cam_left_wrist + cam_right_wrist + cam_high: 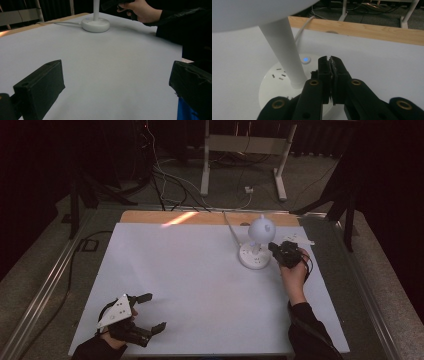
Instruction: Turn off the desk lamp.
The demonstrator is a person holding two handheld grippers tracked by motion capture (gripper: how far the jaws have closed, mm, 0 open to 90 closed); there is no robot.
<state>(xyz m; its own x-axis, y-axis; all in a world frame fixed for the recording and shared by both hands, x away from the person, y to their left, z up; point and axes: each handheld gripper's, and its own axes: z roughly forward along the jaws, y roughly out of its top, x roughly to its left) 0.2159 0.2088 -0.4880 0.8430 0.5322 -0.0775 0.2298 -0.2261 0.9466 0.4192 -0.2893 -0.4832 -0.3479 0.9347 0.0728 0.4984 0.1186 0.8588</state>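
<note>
While its jaws were pressed together on nothing, the right gripper [330, 61] hovered over the round white base [273, 85] of the desk lamp [259, 237], its tips just beside the lit blue button [306, 59] and the slanting white stem [283, 50]. Well apart, at the near left corner of the white table [200, 290], the left gripper [148, 312] lay with its jaws spread wide over bare surface. A white cord [58, 22] ran from the base toward the wooden far edge [367, 31].
</note>
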